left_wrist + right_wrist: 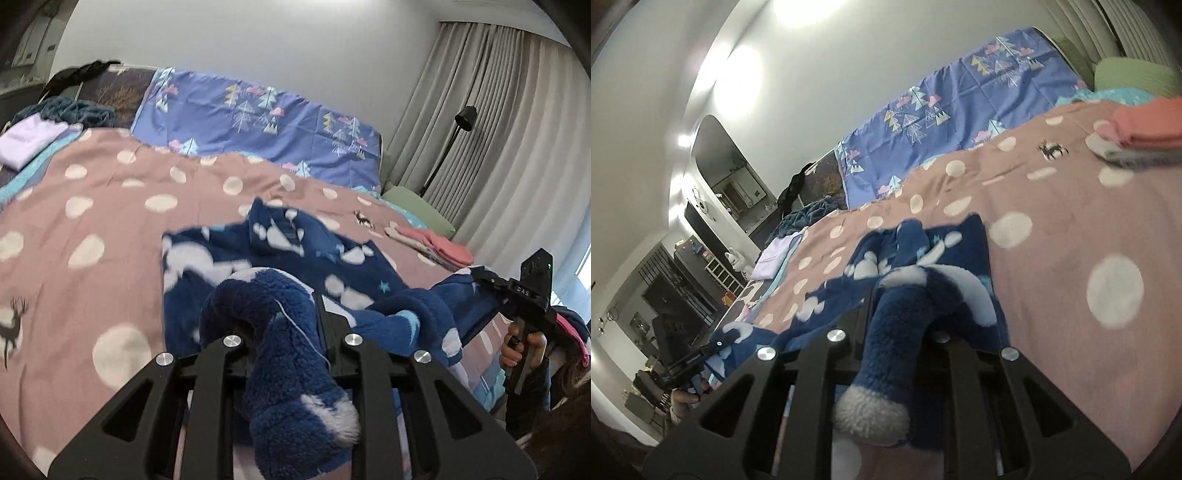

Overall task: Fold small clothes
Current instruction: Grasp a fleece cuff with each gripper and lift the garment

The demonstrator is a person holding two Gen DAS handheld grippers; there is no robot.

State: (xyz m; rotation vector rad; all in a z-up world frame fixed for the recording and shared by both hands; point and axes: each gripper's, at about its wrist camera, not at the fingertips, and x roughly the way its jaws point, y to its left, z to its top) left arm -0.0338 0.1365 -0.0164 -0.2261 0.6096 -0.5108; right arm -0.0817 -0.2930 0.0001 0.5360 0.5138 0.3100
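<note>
A navy fleece garment [280,240] with white patches lies partly on the bed, its near edge lifted off the cover. My left gripper [280,317] is shut on a bunched fold of it, and fleece hides most of the fingers. At the right of that view a hand holds my right gripper [532,291] on the garment's other end. In the right wrist view the same garment [923,243] runs back between the fingers of my right gripper [901,314], which is shut on a thick roll with a white cuff. My left gripper [698,360] shows at the lower left.
The bed has a pink spotted cover [110,206] and a purple tree-print sheet [258,114] behind it. A folded pink stack [436,245] [1145,125] sits near the right edge, a lilac folded piece [29,142] at the far left. Curtains and a black floor lamp [463,118] stand beyond.
</note>
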